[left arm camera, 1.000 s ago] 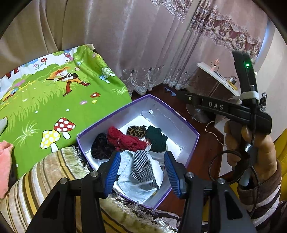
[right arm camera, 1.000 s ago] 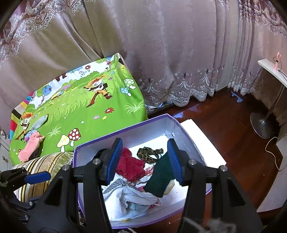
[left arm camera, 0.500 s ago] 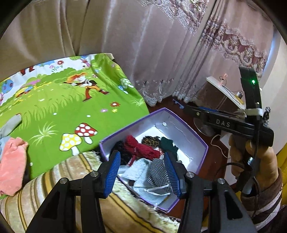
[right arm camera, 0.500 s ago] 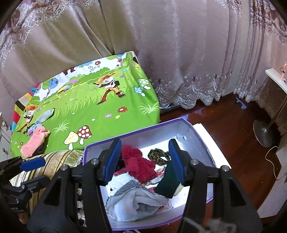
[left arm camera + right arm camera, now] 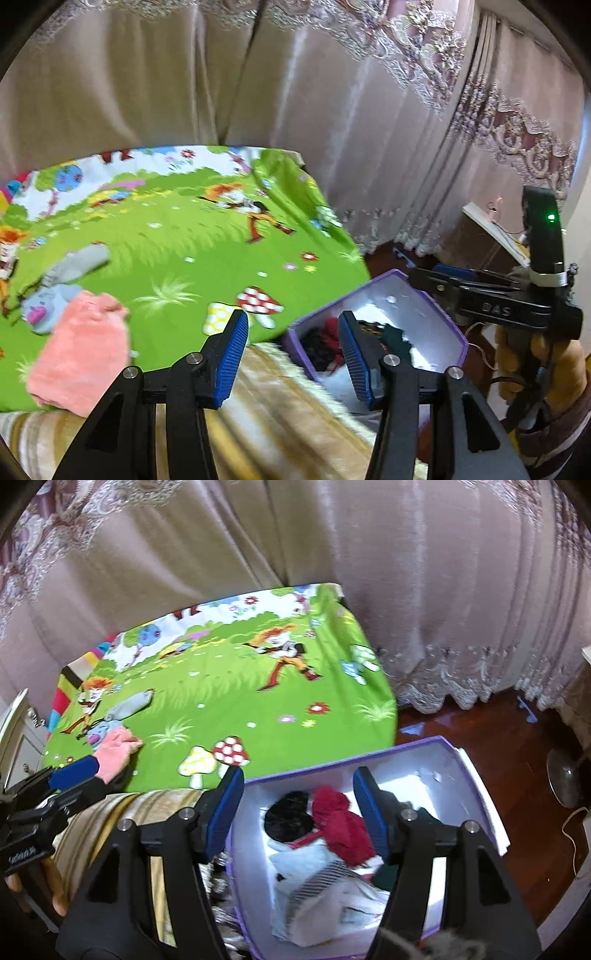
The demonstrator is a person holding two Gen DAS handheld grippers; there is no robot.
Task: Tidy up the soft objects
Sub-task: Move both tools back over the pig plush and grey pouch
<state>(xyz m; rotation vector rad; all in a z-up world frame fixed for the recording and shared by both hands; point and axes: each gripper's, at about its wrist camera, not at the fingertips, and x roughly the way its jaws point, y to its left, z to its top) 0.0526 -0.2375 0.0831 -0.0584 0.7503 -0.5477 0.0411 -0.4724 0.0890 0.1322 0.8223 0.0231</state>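
Pale draped curtains (image 5: 258,546) close off the far side of the green cartoon-print bedsheet (image 5: 177,243), whose far edge meets them and whose right edge drops to dark red wooden floor (image 5: 509,738). A gold-striped cushion (image 5: 280,417) lies against the sheet's near edge. Just right of that cushion, beside the sheet's near right corner, stands the purple-rimmed white cardboard box (image 5: 413,753), holding a dark red knit piece (image 5: 340,823), a black piece (image 5: 284,819) and pale striped cloths (image 5: 317,878). On the sheet's left part, well apart from the box, lie a pink fleece cloth (image 5: 81,347), a grey sock (image 5: 77,264) and a blue-grey sock (image 5: 44,306), with bare sheet between. The left gripper (image 5: 291,354) hangs over the cushion, jaws spread, empty. The right gripper (image 5: 297,808) hangs over the box's left wall, jaws spread, empty.
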